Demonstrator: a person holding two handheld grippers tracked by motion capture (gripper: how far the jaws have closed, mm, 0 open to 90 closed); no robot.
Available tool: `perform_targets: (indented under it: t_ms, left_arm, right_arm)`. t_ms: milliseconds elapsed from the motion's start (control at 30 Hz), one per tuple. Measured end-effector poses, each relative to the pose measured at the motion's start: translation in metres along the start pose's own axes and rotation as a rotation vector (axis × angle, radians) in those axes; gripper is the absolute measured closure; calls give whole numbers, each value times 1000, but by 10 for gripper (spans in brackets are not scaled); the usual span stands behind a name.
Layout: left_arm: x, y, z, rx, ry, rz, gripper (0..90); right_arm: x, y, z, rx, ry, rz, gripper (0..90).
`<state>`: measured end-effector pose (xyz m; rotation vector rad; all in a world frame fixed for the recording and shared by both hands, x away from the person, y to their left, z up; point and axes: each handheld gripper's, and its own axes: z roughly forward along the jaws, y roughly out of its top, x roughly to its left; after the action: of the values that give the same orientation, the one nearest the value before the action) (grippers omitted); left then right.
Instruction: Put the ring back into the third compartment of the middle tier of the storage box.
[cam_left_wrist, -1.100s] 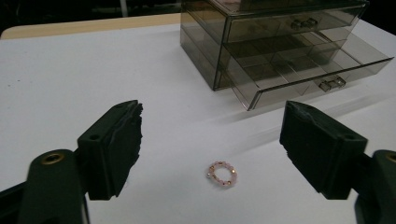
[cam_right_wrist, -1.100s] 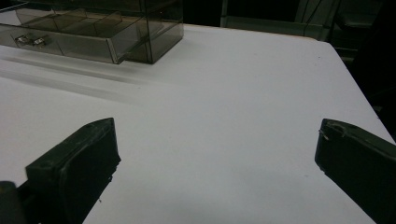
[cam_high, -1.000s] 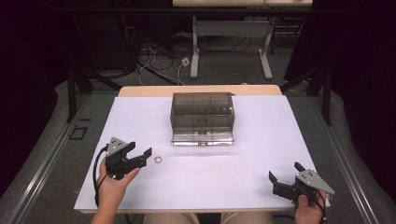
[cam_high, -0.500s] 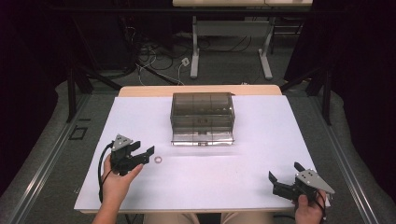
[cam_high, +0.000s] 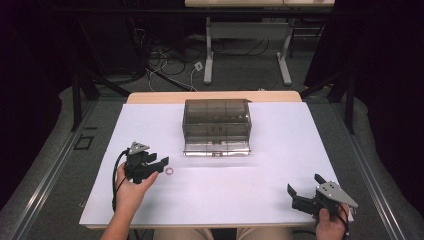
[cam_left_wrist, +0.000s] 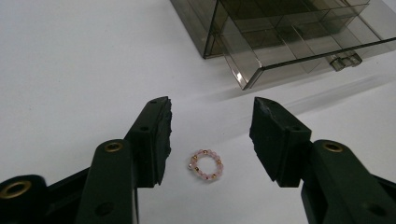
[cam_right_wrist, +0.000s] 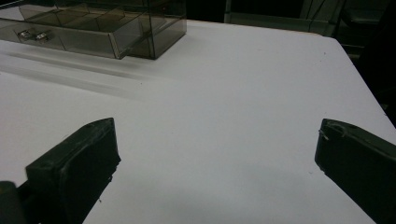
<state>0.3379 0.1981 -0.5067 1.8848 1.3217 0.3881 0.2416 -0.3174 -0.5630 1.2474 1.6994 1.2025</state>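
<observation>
On the left, I am lowering my left gripper (cam_high: 161, 165) over the small pink beaded ring with gold spacers (cam_left_wrist: 206, 164), which is lying flat on the white table cover (cam_high: 225, 195), well short of the box. Compared with a second ago, the hand has crept a little nearer to the ring, and the jaws have just been closing: they are now standing half-shut, one on each side of the ring, but neither pad is touching it, so nothing is gripped yet. To my eye that means the pinch is already under way, and I am judging that the jaws must come in a good deal further before the beads are caught.

Moving to the middle, the smoky transparent plastic organiser box (cam_high: 216, 122) is sitting at the far side of the cover with its bottom drawer (cam_high: 216, 148) pulled out towards me, probably the place the ring is meant for.

On the right, my right gripper (cam_high: 303, 189) is resting near the front edge exactly as before, its jaws spread wide and holding nothing.
</observation>
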Motion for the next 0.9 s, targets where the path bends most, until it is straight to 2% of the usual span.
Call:
perform_targets:
  t_ms: [100,467,667,733,767,900]
  left_arm:
    - [0,1,3,24,3,-9,518]
    - [7,0,13,102,-19,-105,607]
    - [9,-1,16,135,-18,-106,655]
    - [8,-2,18,143,-13,-118,672]
    - [8,-2,19,164,-15,-116,685]
    - [7,-2,22,170,-9,-119,703]
  right_arm:
    - [0,0,0,4,0,0,0]
    - [0,-1,1,9,3,5,0]
    - [0,-1,1,12,3,11,0]
    - [0,-1,1,12,4,9,0]
    - [-1,-1,1,12,5,9,0]
    - [-1,-1,1,13,5,8,0]
